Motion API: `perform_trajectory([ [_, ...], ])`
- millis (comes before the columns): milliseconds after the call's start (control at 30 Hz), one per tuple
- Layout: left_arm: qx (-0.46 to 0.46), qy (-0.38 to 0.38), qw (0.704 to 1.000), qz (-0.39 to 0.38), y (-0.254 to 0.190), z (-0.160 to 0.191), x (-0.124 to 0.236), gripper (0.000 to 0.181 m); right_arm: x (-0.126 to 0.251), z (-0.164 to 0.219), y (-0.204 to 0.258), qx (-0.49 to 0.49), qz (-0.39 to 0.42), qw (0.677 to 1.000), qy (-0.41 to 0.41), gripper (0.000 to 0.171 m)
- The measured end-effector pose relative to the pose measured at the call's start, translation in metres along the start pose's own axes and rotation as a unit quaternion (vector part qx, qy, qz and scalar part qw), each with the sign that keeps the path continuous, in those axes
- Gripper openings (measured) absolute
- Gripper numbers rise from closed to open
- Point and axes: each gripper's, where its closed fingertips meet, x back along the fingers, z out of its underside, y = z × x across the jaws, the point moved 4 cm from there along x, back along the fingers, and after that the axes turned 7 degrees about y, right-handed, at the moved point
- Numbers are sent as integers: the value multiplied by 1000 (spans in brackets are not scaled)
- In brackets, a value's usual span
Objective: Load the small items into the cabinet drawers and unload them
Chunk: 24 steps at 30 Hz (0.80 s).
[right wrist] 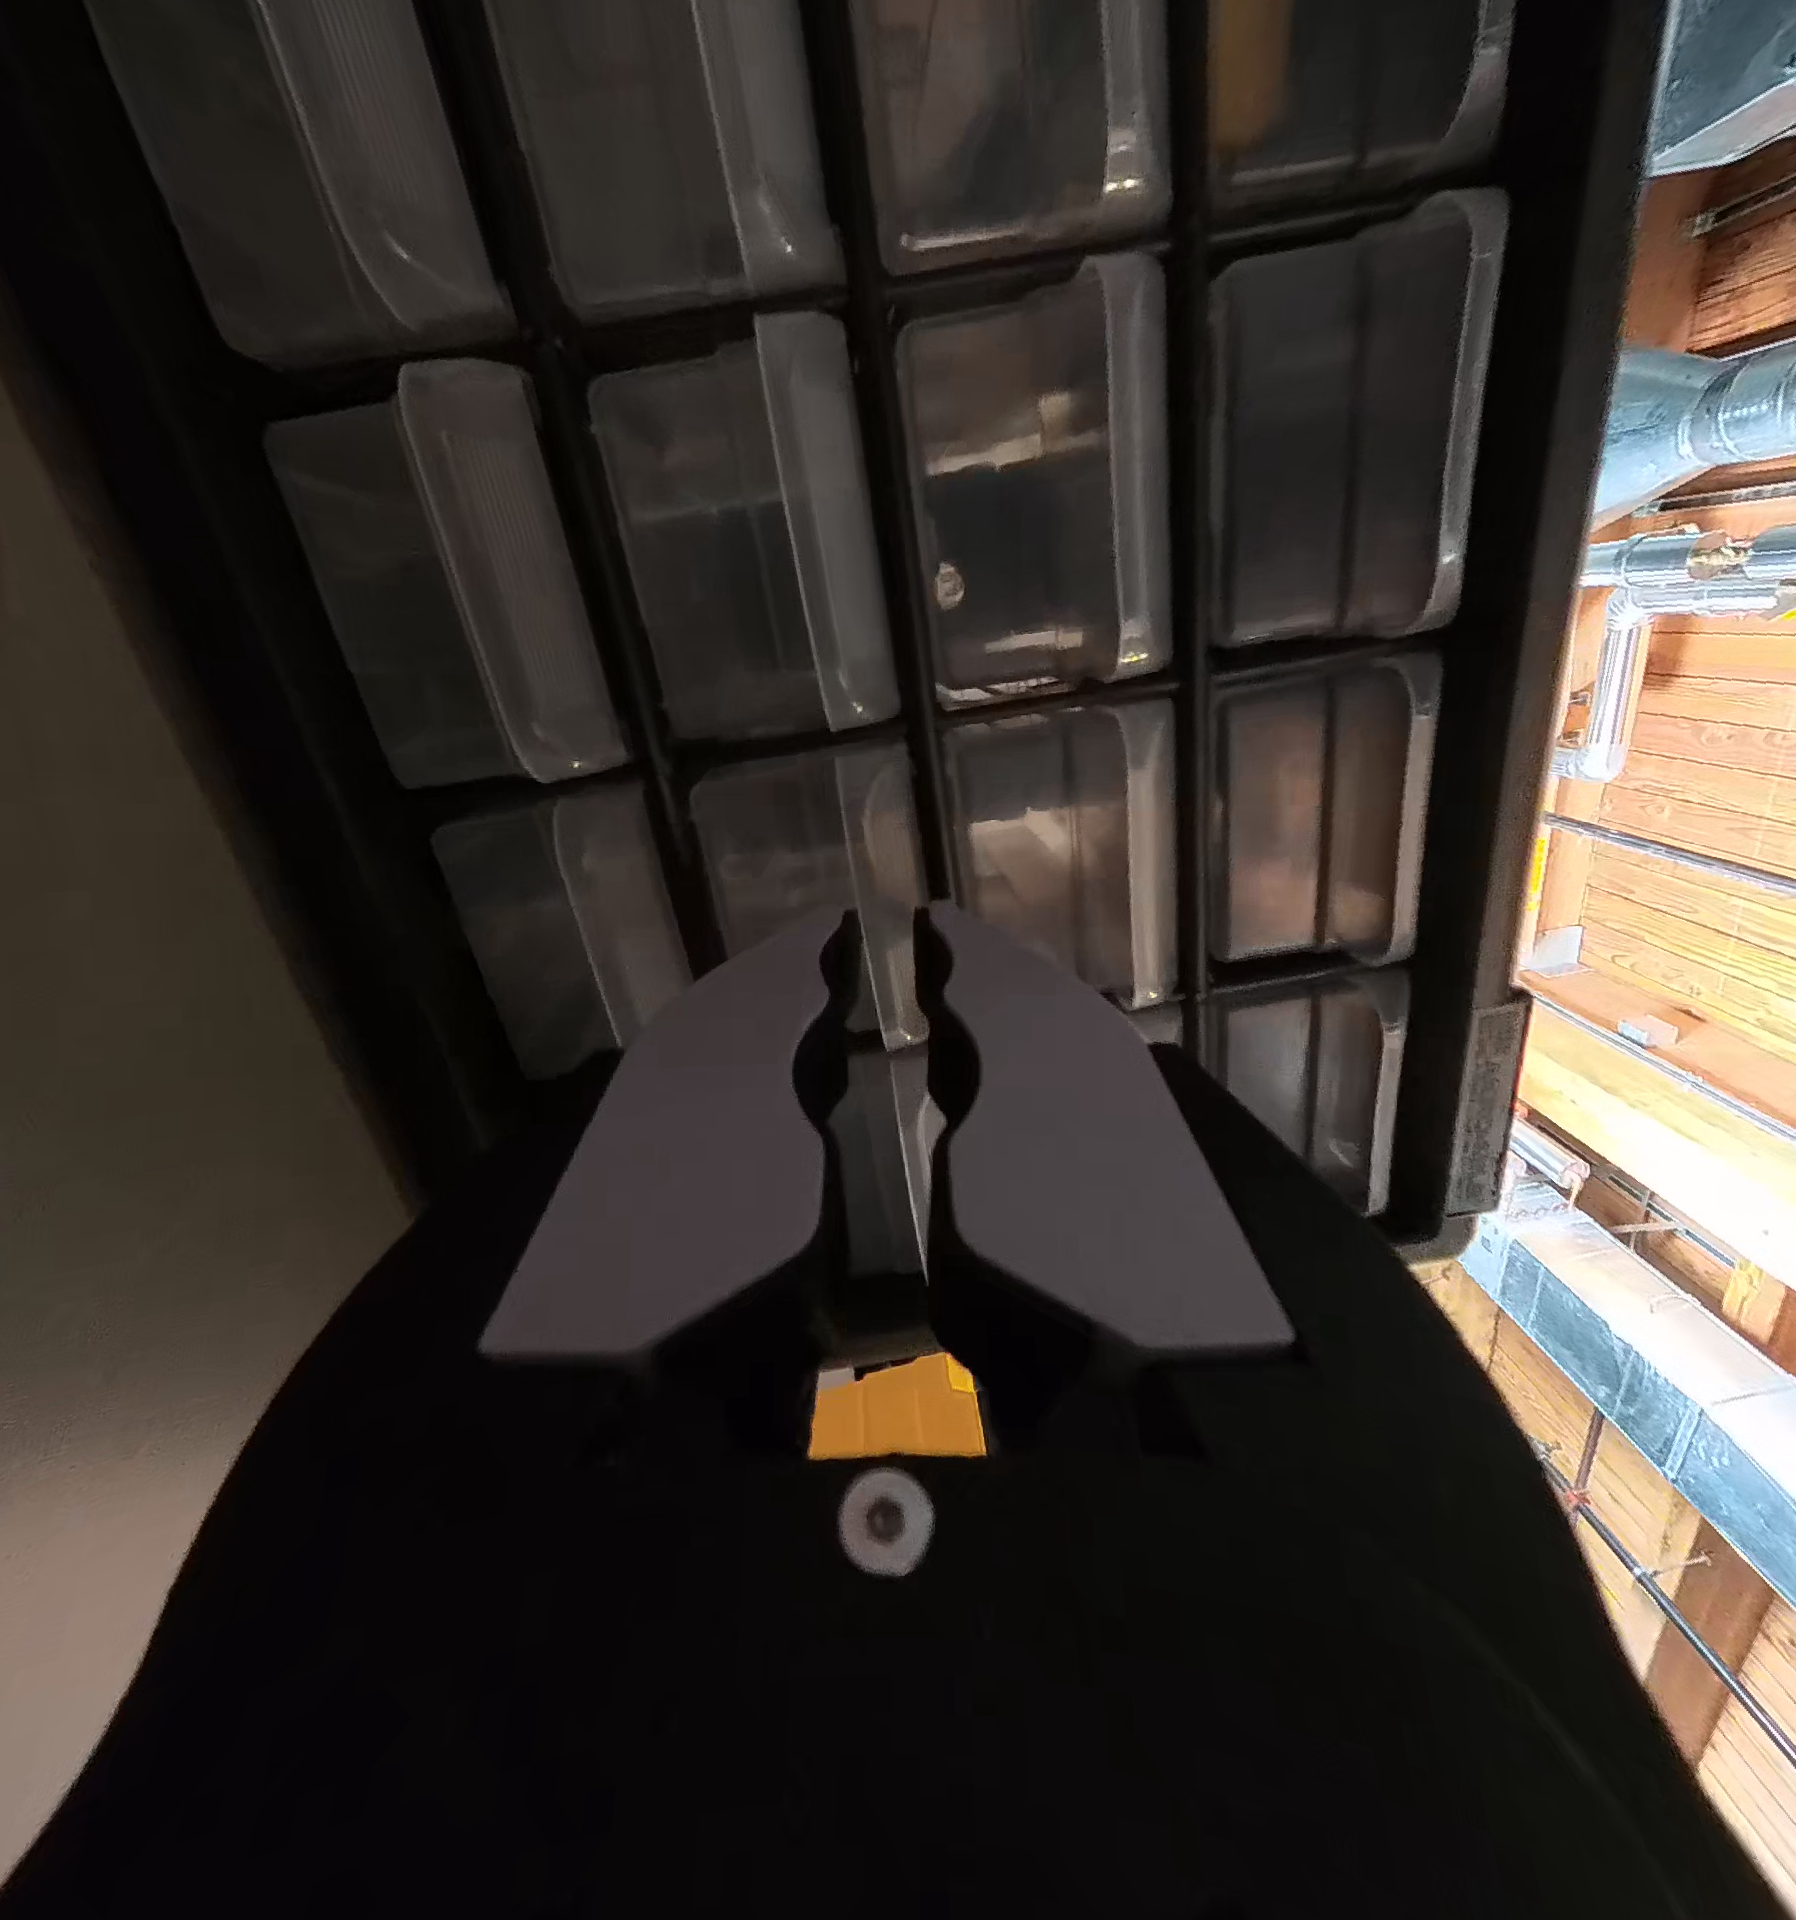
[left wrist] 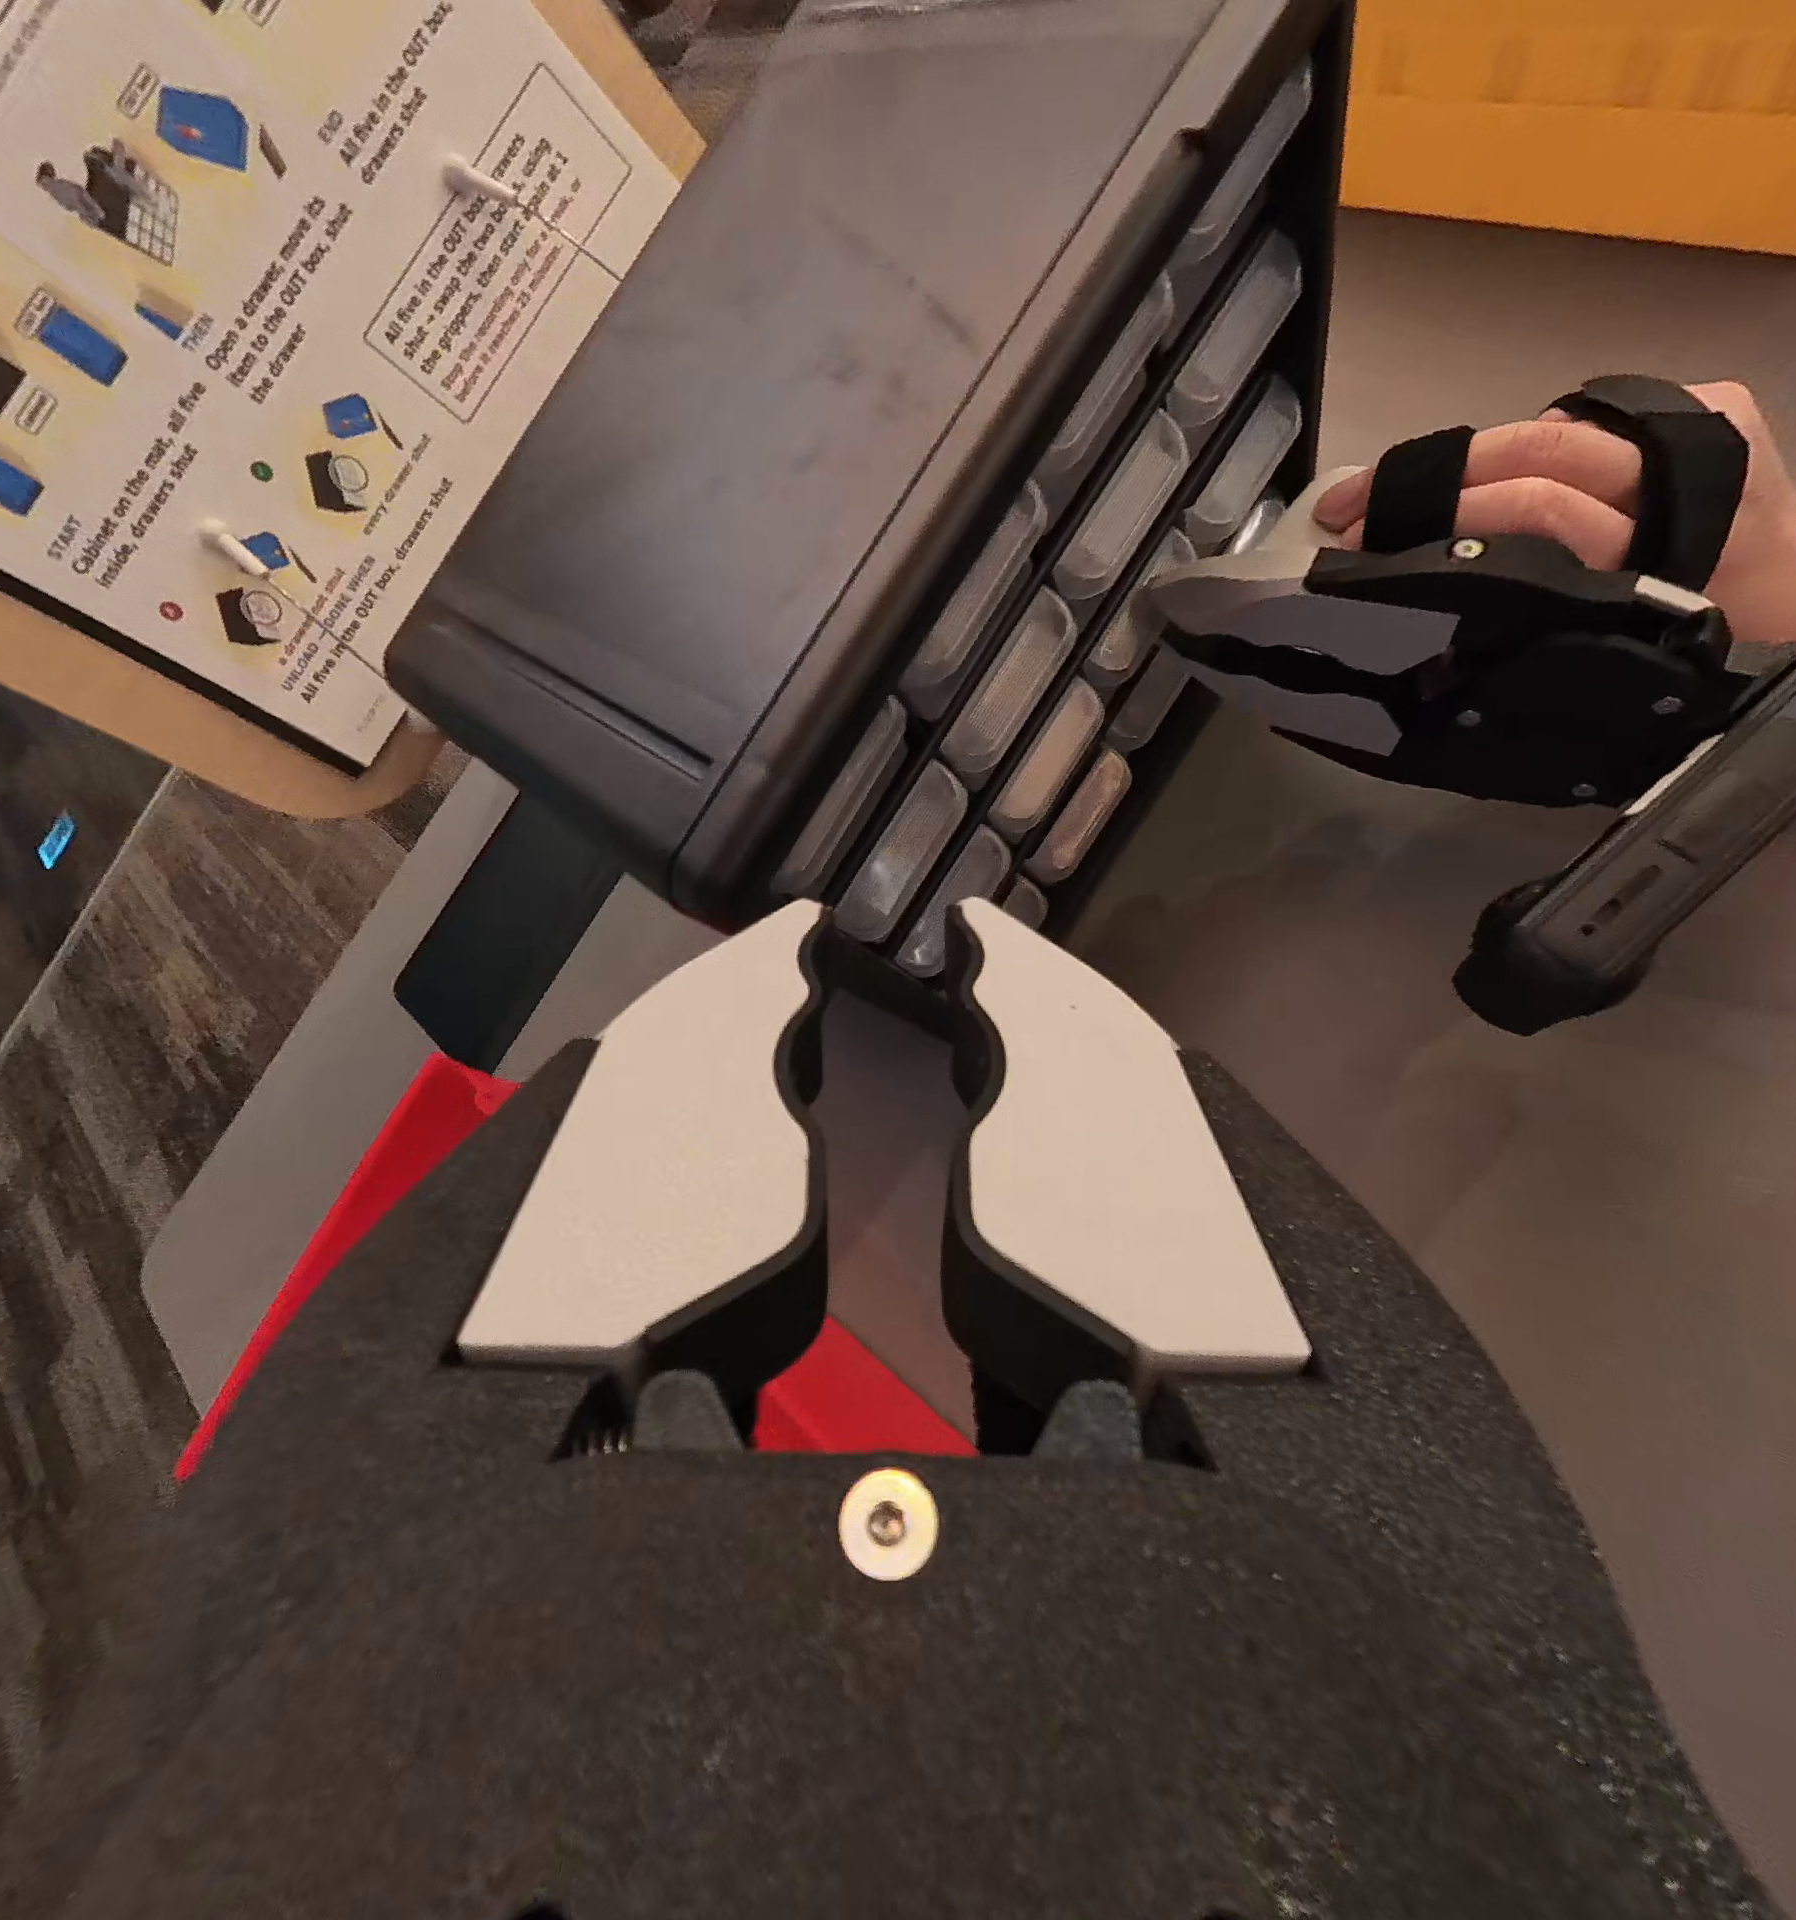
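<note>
One black cabinet (left wrist: 769,436) stands on the grey table (left wrist: 1496,1143), its front packed with clear plastic drawers (right wrist: 1029,499); the right wrist view shows four columns of them, with four rows at least partly visible, and the grid runs past the top edge, so the full count cannot be given. Two grippers are in play. The left gripper (left wrist: 889,930) sits at the cabinet's lower front corner with its pale fingers (left wrist: 665,1143) a small way apart, and a dark edge of the cabinet frame lies in the gap between the tips; whether they actually press on it cannot be told. The right gripper (right wrist: 886,935) has its grey fingers (right wrist: 686,1143) drawn close around the thin clear front lip of one drawer (right wrist: 800,862) in the second column from the left, and the lip runs down the narrow slot between them (the contact itself is hard to make out in the dim light). In the left wrist view the same right gripper reaches the drawer fronts from the side, held by one hand (left wrist: 1600,488) wearing black straps. One printed instruction sheet (left wrist: 229,312) lies on a wooden board behind the cabinet, one red box (left wrist: 354,1247) sits just below the left gripper, and one yellow box (left wrist: 1600,114) stands beyond the cabinet. No small items can be made out clearly inside the drawers.
</note>
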Motion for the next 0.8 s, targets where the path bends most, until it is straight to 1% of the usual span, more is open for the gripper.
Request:
perform_trajectory([
  [100, 18, -2, 1000, -13, 11, 8, 5, 20, 10, 5, 1, 15, 1, 1000, 1, 17],
  [133, 23, 1, 999, -23, 16, 12, 7, 20, 17, 10, 3, 19, -9, 1000, -3, 17],
  [200, 37, 8, 998, -44, 28, 23, 14, 20, 32, 22, 16, 11, -55, 998, -10, 17],
  [267, 55, 13, 996, -65, 41, 33, 23, 20, 36, 30, 26, 25, -72, 997, -3, 16],
  [367, 88, 14, 992, -89, 61, 48, 35, 20, 27, 36, 36, 59, -66, 996, 29, 18],
  [500, 115, 26, 988, -104, 79, 69, 43, 20, 15, 49, 37, 47, -61, 995, 68, 20],
  [567, 123, 30, 988, -93, 83, 77, 44, 21, 10, 56, 38, 45, -66, 994, 78, 22],
  [633, 136, 12, 989, -64, 84, 78, 44, 21, 7, 58, 38, 44, -64, 994, 74, 23],
  [700, 151, 3, 987, -62, 89, 80, 45, 21, 5, 58, 36, 42, -54, 995, 71, 19],
  [733, 158, 7, 985, -68, 92, 83, 43, 21, 5, 57, 33, 43, -45, 996, 68, 13],
  [800, 160, 24, 984, -77, 96, 87, 39, 21, 5, 57, 32, 37, -52, 996, 65, 13],
])
